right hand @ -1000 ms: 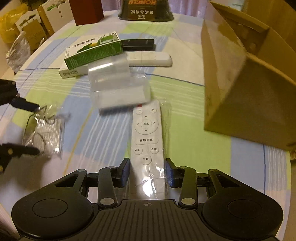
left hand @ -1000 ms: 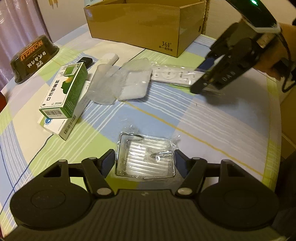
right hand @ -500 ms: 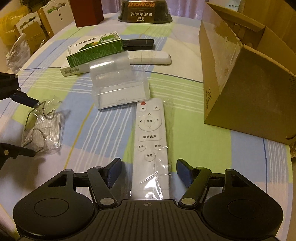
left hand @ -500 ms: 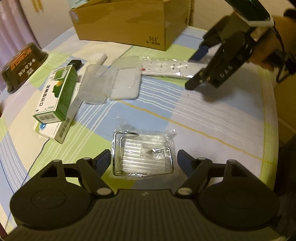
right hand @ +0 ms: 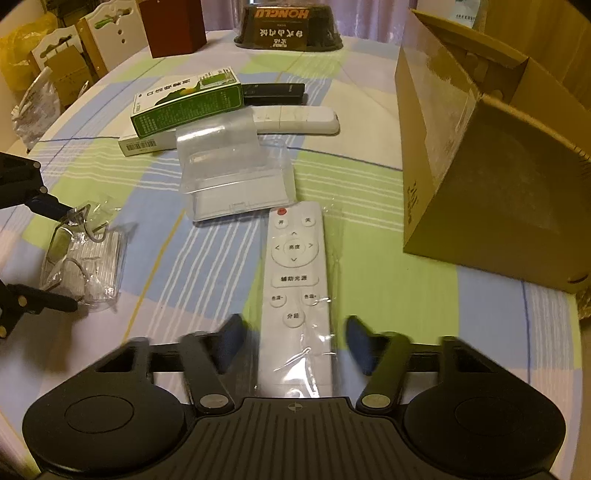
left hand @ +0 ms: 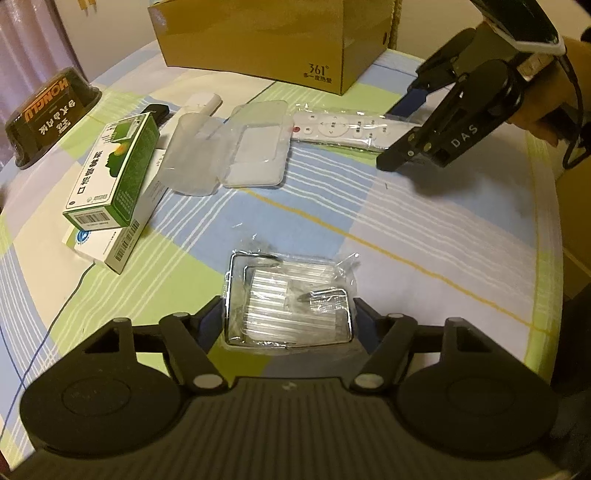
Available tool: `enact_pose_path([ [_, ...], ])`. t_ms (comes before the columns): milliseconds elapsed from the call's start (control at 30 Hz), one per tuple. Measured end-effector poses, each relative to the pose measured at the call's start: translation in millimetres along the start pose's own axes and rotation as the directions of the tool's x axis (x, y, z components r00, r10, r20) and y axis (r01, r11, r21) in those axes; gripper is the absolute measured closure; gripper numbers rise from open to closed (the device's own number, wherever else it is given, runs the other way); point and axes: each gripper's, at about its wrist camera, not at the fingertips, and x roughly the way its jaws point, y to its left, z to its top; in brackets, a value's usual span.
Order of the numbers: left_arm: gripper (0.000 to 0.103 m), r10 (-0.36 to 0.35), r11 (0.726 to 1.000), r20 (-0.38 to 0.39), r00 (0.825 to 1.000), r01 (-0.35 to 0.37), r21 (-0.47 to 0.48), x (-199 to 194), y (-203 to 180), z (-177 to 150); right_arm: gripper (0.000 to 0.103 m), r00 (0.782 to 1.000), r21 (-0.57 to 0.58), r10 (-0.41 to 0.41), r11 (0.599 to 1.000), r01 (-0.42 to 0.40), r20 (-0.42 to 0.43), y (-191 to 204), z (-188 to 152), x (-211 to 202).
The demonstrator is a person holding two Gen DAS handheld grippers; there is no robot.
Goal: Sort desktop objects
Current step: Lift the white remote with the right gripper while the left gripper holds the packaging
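On the table (right hand: 480, 317), under a checked cloth of pale green, blue and lilac squares, your things lie in dim yellowish room light, with a purple curtain behind the far edge and cardboard and white cut-out chair backs off to one side. Your left hand-held gripper (left hand: 288, 314) sits low over the cloth, its jaws spread wide on either side of a clear plastic packet holding a bent wire frame (left hand: 288, 299), close to the packet's sides though you cannot tell whether the pads touch it. Your right hand-held gripper (right hand: 293, 345) is also spread wide, its blurred blue pads standing apart from the near end of a white remote control in a clear sleeve (right hand: 295, 288) that lies flat between them. Just beyond the remote rests an open clear plastic clamshell case (right hand: 236, 177), then a green and white carton (right hand: 184, 99) lying on a flatter white box, a long white remote (right hand: 299, 120) and a black remote (right hand: 275, 92). An open brown cardboard box (right hand: 491, 206) stands to the right of the remote, and a dark lidded tub with orange lettering (right hand: 288, 22) sits at the far edge.
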Motion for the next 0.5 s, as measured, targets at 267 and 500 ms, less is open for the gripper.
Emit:
enact_pose_path([
  [267, 0.039, -0.01, 0.999, 0.022, 1.0, 0.011, -0.041, -10, 2, 5, 0.066, 1.0, 0.019, -0.007, 1.0, 0.007, -0.008, -8, -4, -15],
  [500, 0.039, -0.013, 0.999, 0.053, 0.999, 0.015, -0.041, -17, 1, 14, 0.066, 1.0, 0.077, -0.015, 0.997, 0.014, 0.007, -19, -12, -41],
])
